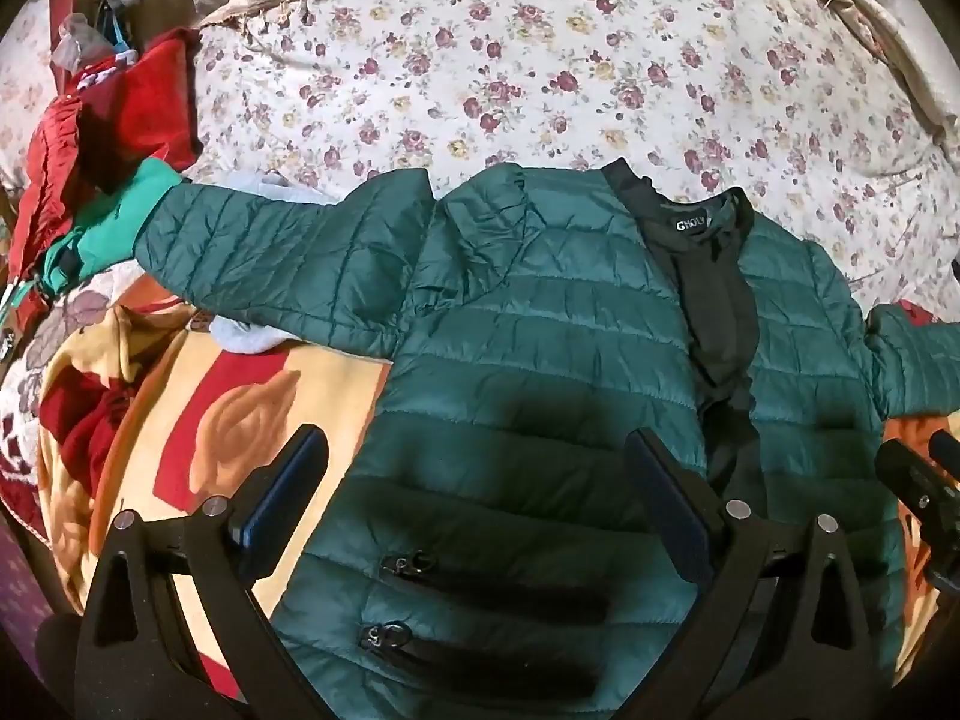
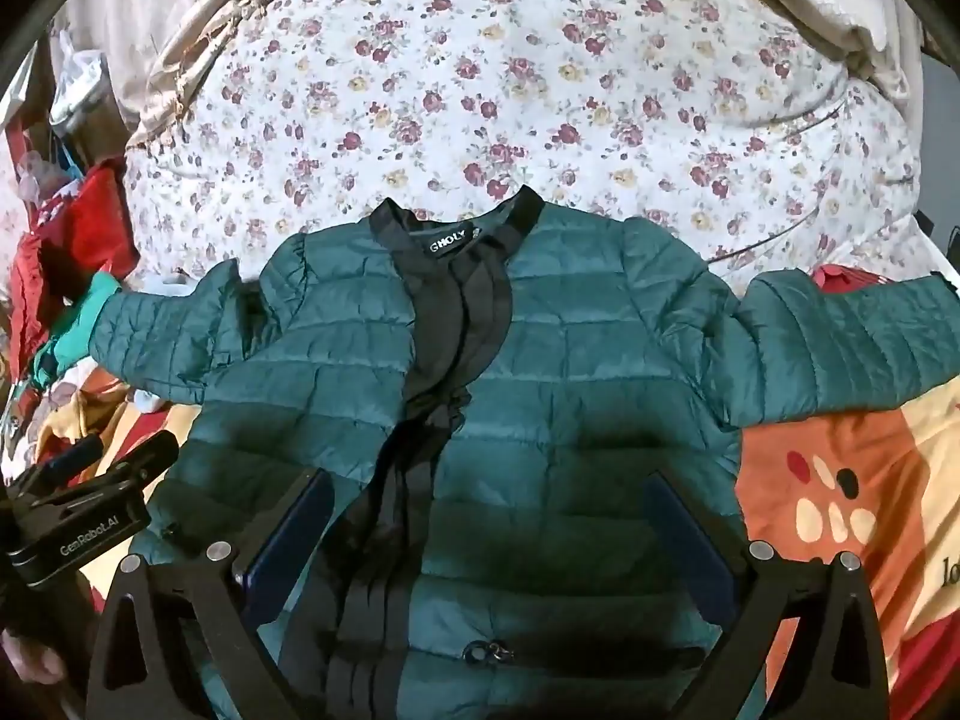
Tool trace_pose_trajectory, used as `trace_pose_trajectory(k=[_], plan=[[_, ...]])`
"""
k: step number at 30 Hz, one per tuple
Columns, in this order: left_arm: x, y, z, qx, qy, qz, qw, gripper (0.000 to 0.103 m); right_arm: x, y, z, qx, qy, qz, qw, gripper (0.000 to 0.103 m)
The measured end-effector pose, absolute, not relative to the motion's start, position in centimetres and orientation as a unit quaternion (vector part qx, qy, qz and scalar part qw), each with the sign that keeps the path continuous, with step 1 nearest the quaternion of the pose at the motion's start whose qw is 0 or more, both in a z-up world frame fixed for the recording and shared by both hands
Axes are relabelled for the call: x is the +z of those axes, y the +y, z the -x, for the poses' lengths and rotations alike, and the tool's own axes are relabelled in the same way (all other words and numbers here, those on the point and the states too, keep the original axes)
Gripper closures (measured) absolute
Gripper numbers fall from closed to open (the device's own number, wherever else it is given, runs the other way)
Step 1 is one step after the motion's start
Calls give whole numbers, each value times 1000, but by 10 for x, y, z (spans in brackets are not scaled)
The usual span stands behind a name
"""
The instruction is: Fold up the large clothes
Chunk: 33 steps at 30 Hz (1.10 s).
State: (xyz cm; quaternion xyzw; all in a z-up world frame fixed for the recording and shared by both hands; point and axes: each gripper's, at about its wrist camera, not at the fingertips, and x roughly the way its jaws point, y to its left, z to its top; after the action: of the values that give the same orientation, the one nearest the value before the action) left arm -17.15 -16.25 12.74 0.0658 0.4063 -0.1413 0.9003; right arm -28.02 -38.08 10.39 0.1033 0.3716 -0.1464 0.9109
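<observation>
We look down on a teal quilted jacket (image 1: 540, 330) spread face-up across a bed, collar toward 12 o'clock and hem toward 6 o'clock. Its black front placket (image 2: 444, 360) runs down the middle, and a black neck label (image 2: 447, 246) with white lettering sits inside the collar. Both sleeves lie stretched out: one sleeve (image 1: 252, 246) reaches toward 9 o'clock in the left wrist view, the other sleeve (image 2: 852, 342) reaches toward 3 o'clock in the right wrist view.

Our left tool (image 1: 477, 498) hangs over the lower half of the jacket, its jaws spread wide and holding nothing; two zippered pockets (image 1: 480, 588) show between its fingers. Our right tool (image 2: 489, 534) hangs over the other front panel near the placket, likewise released and empty, with a zipper pull (image 2: 489, 652) visible between its fingers at 6 o'clock. We cannot tell whether either tool touches the fabric.

A floral bedsheet (image 1: 540, 60) fills the upper part of both views beyond the collar. Under the jacket's lower half lies an orange, red and cream patterned blanket (image 2: 840, 492). At 9 o'clock in the left wrist view sits a heap of red clothes (image 1: 108, 120), and a bright green garment (image 1: 114, 216) lies just beside the end of the sleeve.
</observation>
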Motion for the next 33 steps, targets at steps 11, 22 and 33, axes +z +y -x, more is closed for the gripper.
trace_pose_trajectory(k=[11, 22, 33], plan=[[123, -168, 173, -143, 399, -68, 903, 3, 91, -379, 274, -159, 368, -99, 911, 1], [112, -171, 170, -142, 417, -66, 895, 3, 84, -382, 266, -158, 389, -108, 901, 1], [103, -178, 169, -147, 418, -73, 894, 3, 73, -381, 255, -154, 385, -114, 903, 1]])
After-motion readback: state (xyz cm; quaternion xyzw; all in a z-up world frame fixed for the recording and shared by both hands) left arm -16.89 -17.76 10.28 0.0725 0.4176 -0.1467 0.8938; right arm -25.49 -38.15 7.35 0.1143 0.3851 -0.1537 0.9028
